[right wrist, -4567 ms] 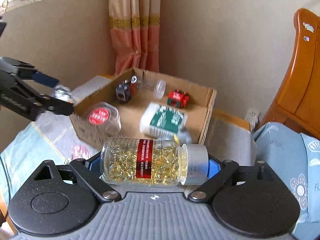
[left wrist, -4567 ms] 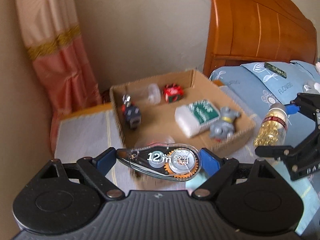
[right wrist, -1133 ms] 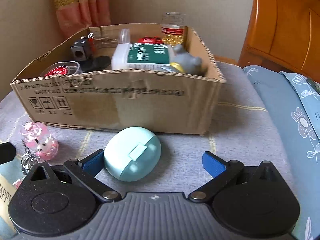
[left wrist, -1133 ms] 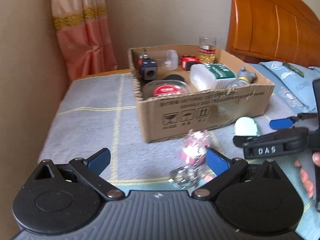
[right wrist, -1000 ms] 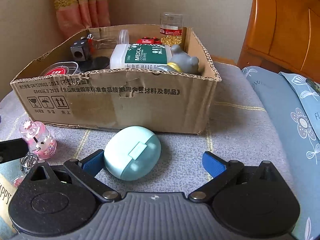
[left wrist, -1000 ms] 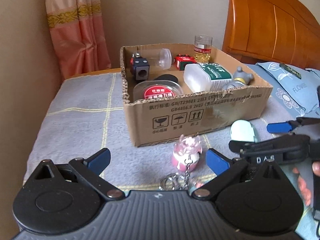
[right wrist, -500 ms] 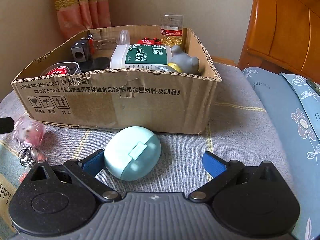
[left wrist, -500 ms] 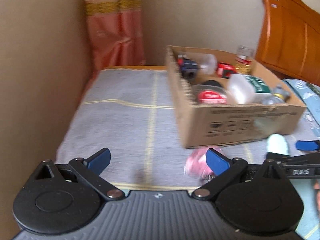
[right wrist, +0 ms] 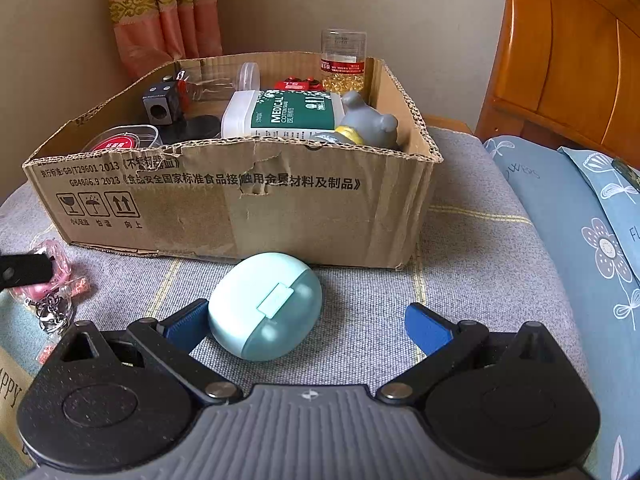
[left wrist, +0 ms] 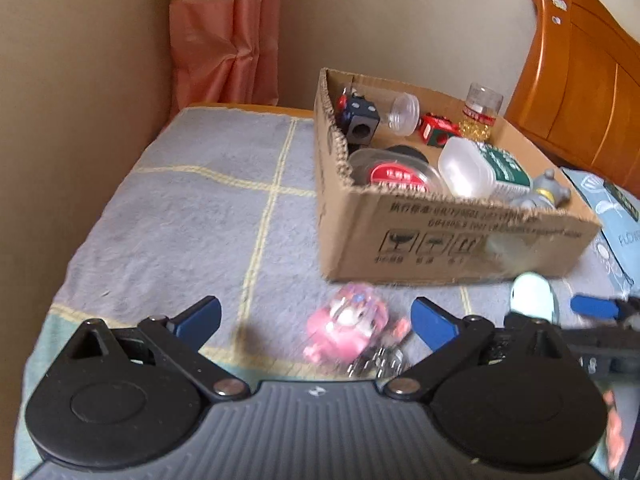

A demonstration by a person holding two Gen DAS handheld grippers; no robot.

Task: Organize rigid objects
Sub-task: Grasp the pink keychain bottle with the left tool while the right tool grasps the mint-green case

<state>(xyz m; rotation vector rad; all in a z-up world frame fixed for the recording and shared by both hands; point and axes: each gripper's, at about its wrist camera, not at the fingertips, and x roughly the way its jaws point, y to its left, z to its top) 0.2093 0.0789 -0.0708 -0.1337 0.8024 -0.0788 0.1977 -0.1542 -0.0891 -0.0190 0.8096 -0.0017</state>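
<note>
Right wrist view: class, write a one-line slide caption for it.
Open right tool around a mint case on the blanket before a filled cardboard box.

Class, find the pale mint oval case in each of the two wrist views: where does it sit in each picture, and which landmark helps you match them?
Left wrist view: the mint case sits at the far right edge, just below the cardboard box's front wall, blurred.
Right wrist view: the mint case lies at lower centre on the blanket, between the open jaws of the right gripper, against the left one.
Shared landmark: the cardboard box with printed handling symbols.
</note>
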